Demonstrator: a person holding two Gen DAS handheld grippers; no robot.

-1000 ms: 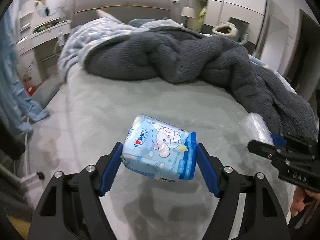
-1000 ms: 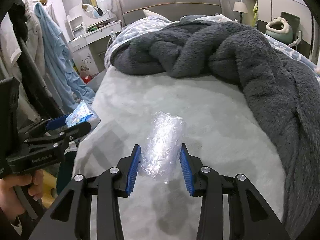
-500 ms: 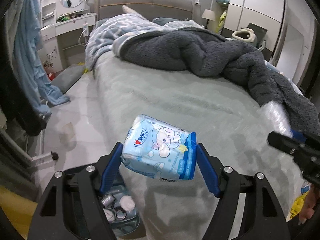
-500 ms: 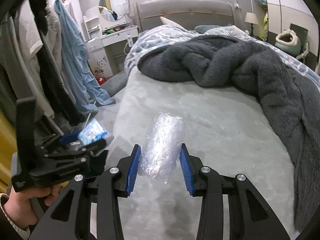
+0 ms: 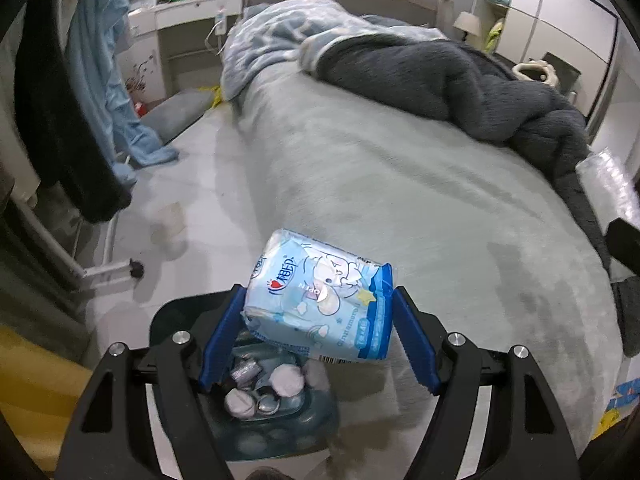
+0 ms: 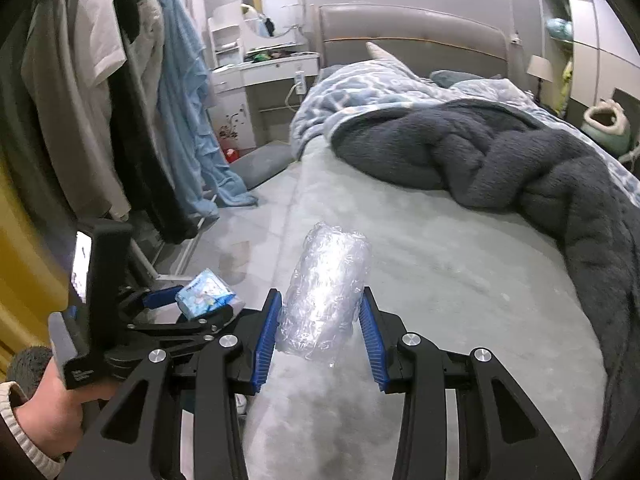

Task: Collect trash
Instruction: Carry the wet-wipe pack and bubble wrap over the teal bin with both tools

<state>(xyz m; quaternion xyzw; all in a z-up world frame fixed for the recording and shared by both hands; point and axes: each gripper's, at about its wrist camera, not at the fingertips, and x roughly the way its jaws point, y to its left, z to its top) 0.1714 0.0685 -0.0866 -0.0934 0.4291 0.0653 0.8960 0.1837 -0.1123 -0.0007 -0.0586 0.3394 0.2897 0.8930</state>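
Left gripper [image 5: 318, 330] clenched on blue tissue pack [image 5: 320, 300], lower centre of left wrist view, blue pads pressed to both sides. Directly beneath, lower left: dark bin [image 5: 256, 432] on floor beside bed [image 5: 400, 184], crumpled bits inside. Right gripper [image 6: 322, 334] clamped on crumpled clear plastic wrap [image 6: 326, 292], centre of right wrist view, above grey sheet. Same pack [image 6: 206, 294] lower left there, hand [image 6: 52, 412] on left gripper's handle. Dark fleece blanket [image 6: 500, 160] heaped upper right.

Trash bin [image 5: 320, 412] partly hidden behind tissue pack [image 5: 320, 300], rim cut off below
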